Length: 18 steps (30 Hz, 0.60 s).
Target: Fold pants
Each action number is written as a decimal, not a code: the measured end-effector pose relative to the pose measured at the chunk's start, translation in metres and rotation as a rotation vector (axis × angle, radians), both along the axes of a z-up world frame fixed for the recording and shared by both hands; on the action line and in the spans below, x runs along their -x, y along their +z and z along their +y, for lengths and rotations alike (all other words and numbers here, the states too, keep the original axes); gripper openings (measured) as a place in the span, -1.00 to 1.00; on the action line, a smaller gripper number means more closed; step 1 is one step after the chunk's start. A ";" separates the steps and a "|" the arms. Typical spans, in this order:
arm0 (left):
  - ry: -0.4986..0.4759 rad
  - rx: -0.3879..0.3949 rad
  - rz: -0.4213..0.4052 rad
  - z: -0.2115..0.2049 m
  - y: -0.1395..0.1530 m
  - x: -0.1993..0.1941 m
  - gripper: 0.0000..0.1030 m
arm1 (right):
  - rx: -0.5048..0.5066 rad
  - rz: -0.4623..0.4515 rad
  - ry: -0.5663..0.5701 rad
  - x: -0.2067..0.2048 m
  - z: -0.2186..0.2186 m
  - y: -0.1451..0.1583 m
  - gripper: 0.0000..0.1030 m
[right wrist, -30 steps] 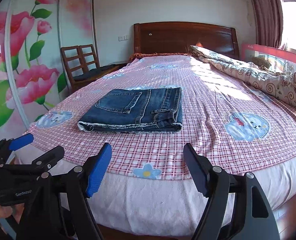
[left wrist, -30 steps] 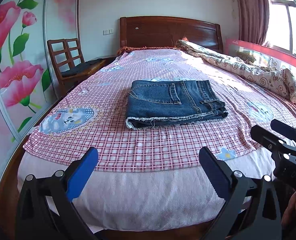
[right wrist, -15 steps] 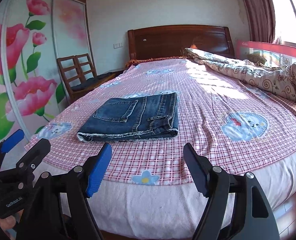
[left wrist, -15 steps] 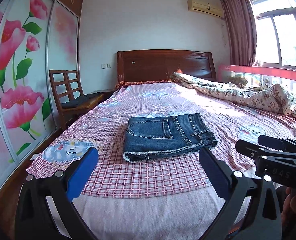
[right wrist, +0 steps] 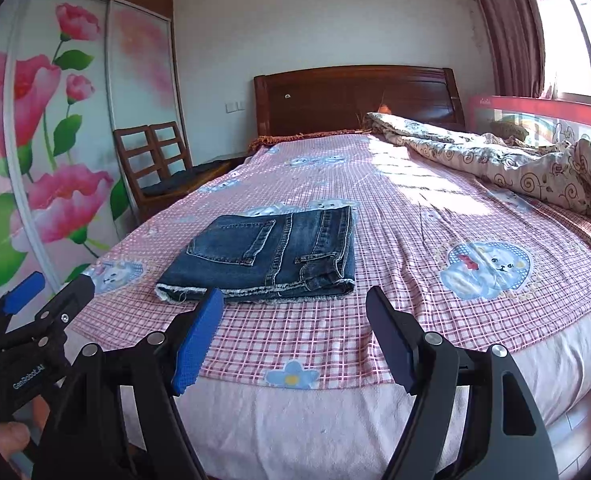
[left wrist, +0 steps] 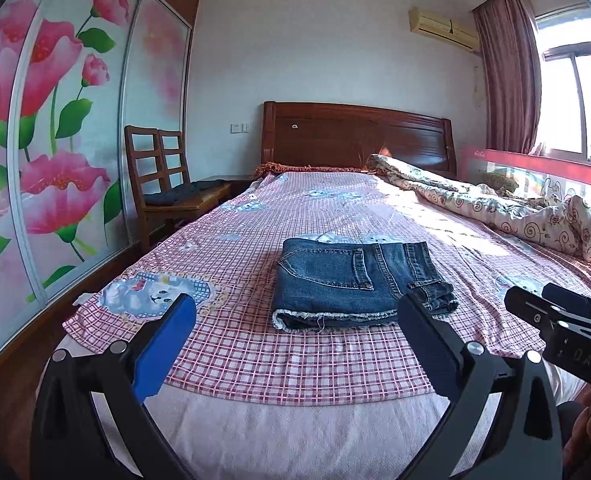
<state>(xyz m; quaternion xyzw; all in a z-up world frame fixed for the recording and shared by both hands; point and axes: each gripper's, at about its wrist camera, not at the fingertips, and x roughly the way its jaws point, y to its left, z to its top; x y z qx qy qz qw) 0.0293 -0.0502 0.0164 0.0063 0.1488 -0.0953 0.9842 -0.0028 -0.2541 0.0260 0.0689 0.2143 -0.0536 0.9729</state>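
A pair of blue jeans (left wrist: 355,280) lies folded into a flat rectangle on the pink checked bedspread (left wrist: 255,248), near the foot of the bed; it also shows in the right wrist view (right wrist: 271,256). My left gripper (left wrist: 295,312) is open and empty, held off the foot of the bed, short of the jeans. My right gripper (right wrist: 293,308) is open and empty, also back from the bed's foot edge. Each gripper shows at the edge of the other's view: the right one (left wrist: 551,308) and the left one (right wrist: 47,292).
A rumpled floral quilt (left wrist: 495,208) lies along the bed's right side by a red guard rail (left wrist: 535,160). A wooden headboard (left wrist: 355,136) stands at the far end. A wooden chair (left wrist: 163,184) and a flowered wardrobe door (left wrist: 55,140) stand on the left.
Both grippers have drawn back and tilted upward from the bed, so the jeans look farther and lower in view. The jeans have not moved. Both grippers stay open.
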 end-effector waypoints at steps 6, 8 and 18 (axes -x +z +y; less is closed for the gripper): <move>-0.001 -0.004 0.009 0.002 -0.001 -0.002 0.95 | -0.006 -0.005 -0.008 0.002 -0.002 0.002 0.42; -0.005 -0.001 0.011 0.001 -0.001 -0.002 0.95 | -0.006 -0.001 -0.007 0.002 -0.001 0.002 0.42; -0.004 -0.002 0.033 0.001 -0.004 -0.004 0.95 | -0.011 0.005 -0.003 0.001 -0.001 0.000 0.42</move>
